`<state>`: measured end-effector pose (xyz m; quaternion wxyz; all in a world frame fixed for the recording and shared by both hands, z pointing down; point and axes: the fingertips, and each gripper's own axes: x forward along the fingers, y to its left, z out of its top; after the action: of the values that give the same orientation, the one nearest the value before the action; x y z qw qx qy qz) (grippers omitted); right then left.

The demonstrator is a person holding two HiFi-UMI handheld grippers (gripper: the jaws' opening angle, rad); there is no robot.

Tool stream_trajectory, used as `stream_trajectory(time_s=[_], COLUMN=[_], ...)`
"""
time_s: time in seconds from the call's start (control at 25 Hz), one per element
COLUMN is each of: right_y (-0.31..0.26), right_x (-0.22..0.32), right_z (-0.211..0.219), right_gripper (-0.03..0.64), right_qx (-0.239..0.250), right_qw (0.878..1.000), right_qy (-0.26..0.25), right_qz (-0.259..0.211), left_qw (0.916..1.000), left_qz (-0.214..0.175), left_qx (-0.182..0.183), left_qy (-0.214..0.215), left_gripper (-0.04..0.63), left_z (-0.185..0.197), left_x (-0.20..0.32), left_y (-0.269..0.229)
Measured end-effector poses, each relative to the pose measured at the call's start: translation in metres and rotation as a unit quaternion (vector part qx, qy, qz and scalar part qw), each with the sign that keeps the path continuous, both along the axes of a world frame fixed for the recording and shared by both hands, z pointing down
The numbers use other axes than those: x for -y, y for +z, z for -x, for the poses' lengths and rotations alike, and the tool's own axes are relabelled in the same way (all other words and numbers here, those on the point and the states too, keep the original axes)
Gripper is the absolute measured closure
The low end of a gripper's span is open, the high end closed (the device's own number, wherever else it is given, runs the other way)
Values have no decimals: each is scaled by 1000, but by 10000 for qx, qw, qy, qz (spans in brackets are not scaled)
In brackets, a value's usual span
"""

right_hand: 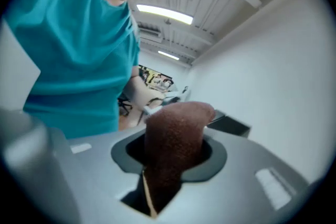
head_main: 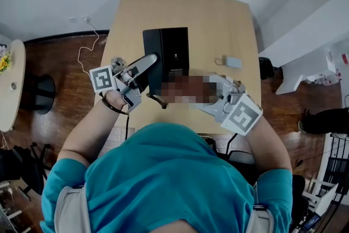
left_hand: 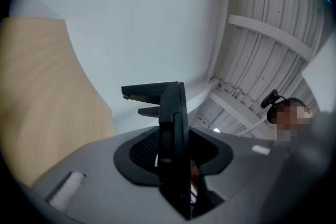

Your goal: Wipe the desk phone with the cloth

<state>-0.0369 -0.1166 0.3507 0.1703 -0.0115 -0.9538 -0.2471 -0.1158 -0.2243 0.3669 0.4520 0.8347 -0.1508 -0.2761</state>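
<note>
Head view: the desk phone (head_main: 166,52) sits mid-table (head_main: 218,24). The left gripper (head_main: 146,68) is closed on a thin black piece (left_hand: 173,134) at the phone's left edge. The right gripper (head_main: 215,93) pinches the brown cloth (right_hand: 176,144) near the phone's front.

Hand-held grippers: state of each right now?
Left hand-held gripper: closed on a black desk phone part.
Right hand-held gripper: closed on the brown cloth.
</note>
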Motion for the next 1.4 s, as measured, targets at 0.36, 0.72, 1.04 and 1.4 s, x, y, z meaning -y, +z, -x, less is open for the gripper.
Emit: stream_trajectory(time_s=[0.36, 0.72, 1.04, 1.4], right_y=[-19, 85, 61, 88], right_x=[83, -18, 20, 3], right_z=[1, -12, -101, -187], right_gripper=[482, 482, 482, 482], right_qx=[-326, -786, 1440, 1574], right_qw=[9937, 9947, 9450, 9003], right_qy=[947, 61, 1834, 3005], right_qz=[-512, 661, 2292, 2727], left_qw=[9979, 9990, 9954, 9867], left_qz=[-50, -41, 621, 1379], left_qx=[325, 401, 674, 676], left_qy=[554, 186, 269, 541], left_gripper=[428, 419, 425, 425], left_z=[-33, -5, -10, -47], left_x=[-15, 1, 5, 4], left_y=[11, 18, 85, 213])
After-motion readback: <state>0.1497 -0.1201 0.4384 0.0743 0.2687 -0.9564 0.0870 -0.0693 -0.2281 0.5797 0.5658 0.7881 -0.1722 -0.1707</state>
